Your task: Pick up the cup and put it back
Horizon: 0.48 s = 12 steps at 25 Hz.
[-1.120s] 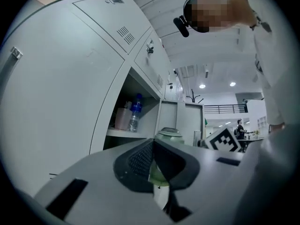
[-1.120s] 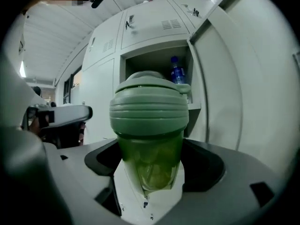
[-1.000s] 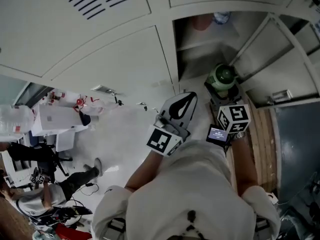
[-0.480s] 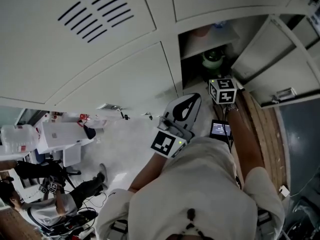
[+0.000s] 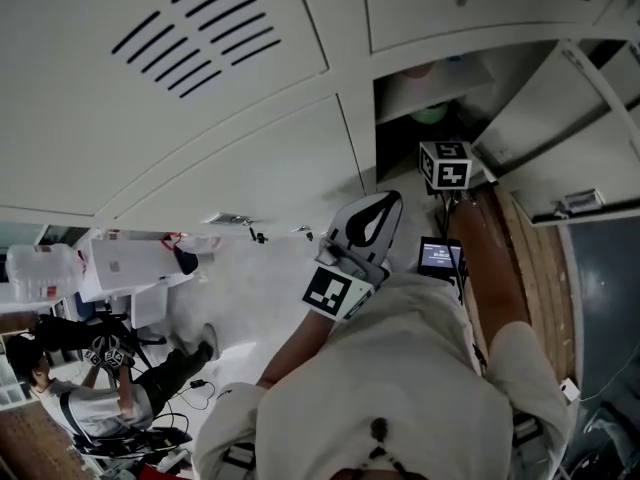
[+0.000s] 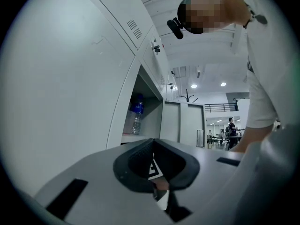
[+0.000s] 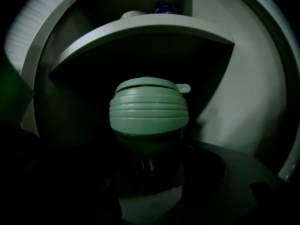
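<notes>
1. The right gripper's (image 7: 149, 168) jaws pinch the dark lower body of the cup (image 7: 150, 146). Its ribbed, pale green lid (image 7: 148, 109) stands at 12 o'clock above them.
2. The cup is inside a dim metal locker (image 7: 222, 102), under a smooth grey shelf (image 7: 140, 29).
3. The left gripper's (image 6: 157, 172) jaws are pressed together and empty, with a clear plastic bottle (image 6: 136, 117) at 11 o'clock.
4. In the head view, glossy white floor (image 5: 255, 268) spreads at 9 o'clock.

The person wears a pale short-sleeved shirt (image 5: 400, 368) with a small dark clip (image 5: 378, 430) at the collar. The left tool (image 5: 362, 218) is a light grey shell round a black teardrop hollow, with a black-and-white marker cube (image 5: 330, 290) at its back. The right tool (image 5: 447, 164) shows as another such cube, a small lit screen (image 5: 439, 257) behind it.
</notes>
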{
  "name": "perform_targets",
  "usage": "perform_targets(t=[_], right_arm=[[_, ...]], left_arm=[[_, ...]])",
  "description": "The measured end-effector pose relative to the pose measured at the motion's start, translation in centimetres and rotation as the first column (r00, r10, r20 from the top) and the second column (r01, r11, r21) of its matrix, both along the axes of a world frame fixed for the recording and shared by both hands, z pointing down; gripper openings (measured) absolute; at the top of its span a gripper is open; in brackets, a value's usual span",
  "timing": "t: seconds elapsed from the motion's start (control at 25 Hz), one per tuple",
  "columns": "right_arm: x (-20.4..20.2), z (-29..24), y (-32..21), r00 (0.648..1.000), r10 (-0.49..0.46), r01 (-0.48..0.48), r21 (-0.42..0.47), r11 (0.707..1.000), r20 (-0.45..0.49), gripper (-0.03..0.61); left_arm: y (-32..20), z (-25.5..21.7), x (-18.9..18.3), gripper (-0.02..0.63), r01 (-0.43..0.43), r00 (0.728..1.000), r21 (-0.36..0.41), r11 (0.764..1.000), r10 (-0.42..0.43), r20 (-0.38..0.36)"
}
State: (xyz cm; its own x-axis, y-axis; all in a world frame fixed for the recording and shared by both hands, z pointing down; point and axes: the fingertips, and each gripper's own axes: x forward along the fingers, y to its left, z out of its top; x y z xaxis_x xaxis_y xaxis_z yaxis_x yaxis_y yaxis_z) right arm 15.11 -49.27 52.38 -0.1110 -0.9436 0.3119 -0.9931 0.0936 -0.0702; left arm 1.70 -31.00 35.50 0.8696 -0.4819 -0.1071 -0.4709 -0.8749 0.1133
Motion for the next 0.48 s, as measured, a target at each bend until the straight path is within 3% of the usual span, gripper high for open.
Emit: perform_targets(t=[0.48], right_arm=[[-0.27, 0.06, -0.39, 1.000, -0.011, 0.010, 0.039, 0.999, 0.008, 0.380]], left_arm=[[-0.52, 0.60, 0.68, 0.009, -0.012, 1.000, -0.028, 1.000, 0.012, -0.002]])
